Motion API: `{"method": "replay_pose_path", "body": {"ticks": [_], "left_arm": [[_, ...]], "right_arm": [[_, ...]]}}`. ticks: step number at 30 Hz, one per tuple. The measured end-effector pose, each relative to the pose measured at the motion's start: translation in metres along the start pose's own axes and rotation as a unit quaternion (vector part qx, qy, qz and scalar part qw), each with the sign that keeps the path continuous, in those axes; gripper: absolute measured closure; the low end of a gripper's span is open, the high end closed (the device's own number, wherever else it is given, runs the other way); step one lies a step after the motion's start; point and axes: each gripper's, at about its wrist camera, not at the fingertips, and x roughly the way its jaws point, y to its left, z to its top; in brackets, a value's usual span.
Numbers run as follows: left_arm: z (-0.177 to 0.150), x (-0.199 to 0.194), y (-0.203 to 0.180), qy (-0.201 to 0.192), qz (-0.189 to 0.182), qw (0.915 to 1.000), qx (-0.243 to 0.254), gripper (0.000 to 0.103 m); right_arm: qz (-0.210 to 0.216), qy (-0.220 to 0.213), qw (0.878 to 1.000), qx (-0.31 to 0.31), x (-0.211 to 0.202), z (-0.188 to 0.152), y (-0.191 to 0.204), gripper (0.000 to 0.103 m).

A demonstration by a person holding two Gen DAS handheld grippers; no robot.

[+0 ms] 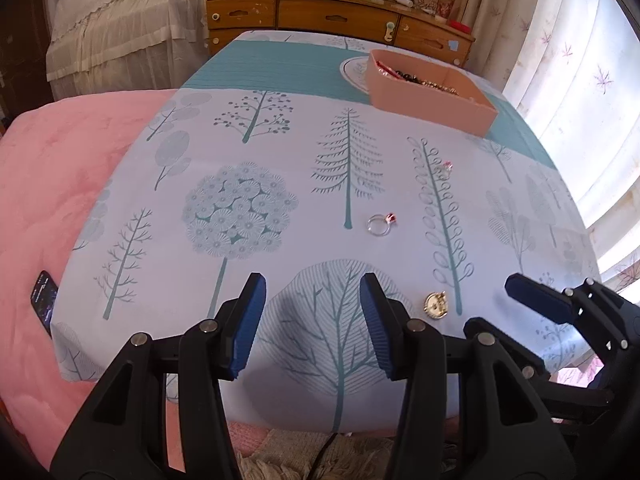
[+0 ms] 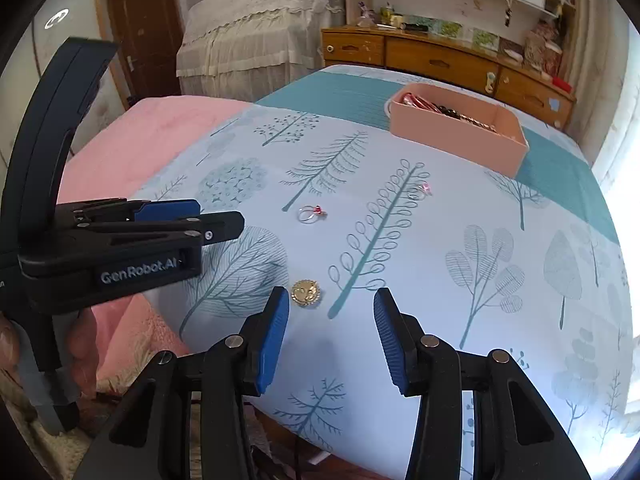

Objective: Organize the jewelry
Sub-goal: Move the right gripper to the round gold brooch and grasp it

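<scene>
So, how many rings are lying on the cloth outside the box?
2: a red-stoned ring near the cloth's middle, and a pink-stoned ring farther away, nearer the pink box. More may be hidden inside the box.

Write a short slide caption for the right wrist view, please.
Open right gripper near a gold brooch; two rings and pink box beyond.

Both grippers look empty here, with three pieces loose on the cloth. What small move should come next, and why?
Probably ease the right gripper forward and slightly left over the gold brooch. It is the nearest loose piece, just beyond that gripper's left finger, and the jaws are open and empty. The two rings lie farther off, towards the pink box.
</scene>
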Motion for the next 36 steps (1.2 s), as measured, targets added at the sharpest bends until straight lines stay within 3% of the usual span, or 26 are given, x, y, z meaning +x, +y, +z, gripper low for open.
{"method": "replay_pose_path", "body": {"ticks": [10, 18, 22, 26, 36], "left_arm": [[-0.002, 0.008, 0.007, 0.027, -0.009, 0.9995, -0.01, 0.057], [-0.002, 0.006, 0.009, 0.024, -0.015, 0.9996, -0.008, 0.057], [-0.003, 0.01, 0.009, 0.036, -0.016, 0.9992, -0.006, 0.057], [-0.002, 0.015, 0.011, 0.043, -0.017, 0.9989, -0.006, 0.057], [0.006, 0.021, 0.001, 0.043, -0.009, 0.9989, 0.018, 0.057]], "right_arm": [[0.004, 0.015, 1.0, -0.017, 0.03, 0.007, 0.006, 0.058], [-0.003, 0.018, 1.0, -0.025, 0.051, 0.01, 0.011, 0.059], [-0.004, 0.011, 0.999, -0.03, 0.052, 0.009, 0.013, 0.066], [-0.007, 0.006, 0.999, -0.041, 0.053, 0.009, 0.017, 0.083], [-0.02, -0.004, 0.999, -0.04, 0.054, 0.009, 0.01, 0.084]]}}
